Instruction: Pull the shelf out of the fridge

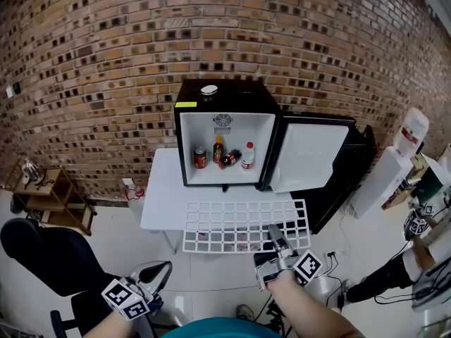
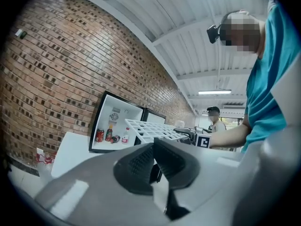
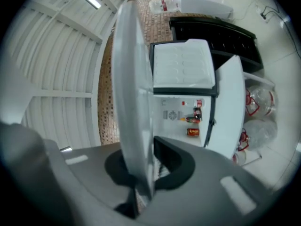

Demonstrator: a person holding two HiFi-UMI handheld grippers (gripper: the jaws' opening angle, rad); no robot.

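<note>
A black mini fridge (image 1: 225, 104) stands on a white table (image 1: 163, 196), its door (image 1: 310, 153) swung open to the right. The white wire shelf (image 1: 239, 224) is outside the fridge and hangs level over the table's front edge. My right gripper (image 1: 276, 241) is shut on the shelf's near edge. In the right gripper view the shelf (image 3: 134, 102) shows edge-on between the jaws of my right gripper (image 3: 145, 173). My left gripper (image 1: 156, 274) hangs low at the left, away from the shelf; its jaws (image 2: 153, 166) are shut on nothing. From there the shelf (image 2: 153, 128) shows ahead.
A red can (image 1: 200, 158) and several bottles (image 1: 220, 150) sit on the fridge floor. A black chair (image 1: 49, 255) stands at lower left and a wooden rack (image 1: 49, 192) at far left. A water dispenser (image 1: 391, 167) and a seated person (image 1: 416, 259) are at the right.
</note>
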